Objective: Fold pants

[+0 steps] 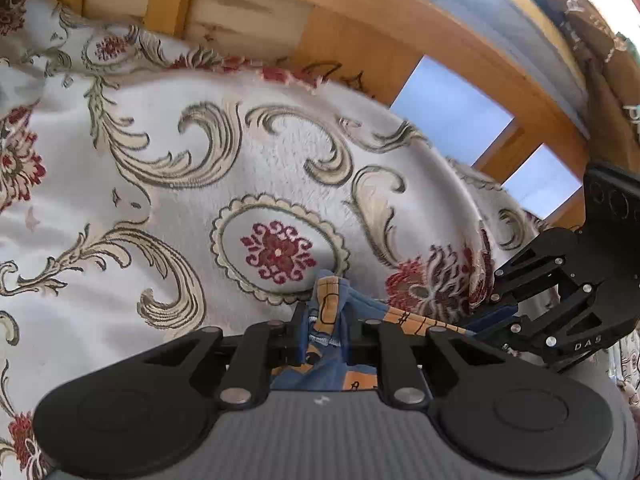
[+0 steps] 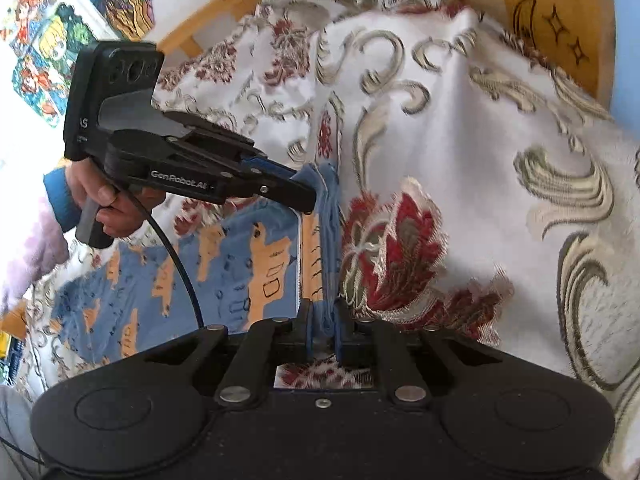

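Left wrist view: the left tongs (image 1: 323,330) are nipped tight on a bunched edge of the blue-and-orange pants (image 1: 325,308), over the floral bedspread (image 1: 168,184); the right tongs (image 1: 494,316) pinch the same edge beside them.

Right wrist view: the right tongs (image 2: 323,330) clamp a blue fold; the pants (image 2: 168,280) lie spread left, the left tongs (image 2: 310,184) gripping further along

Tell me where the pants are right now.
The pants lie on the floral blanket, left of centre in the right wrist view, one edge pinched by both grippers.
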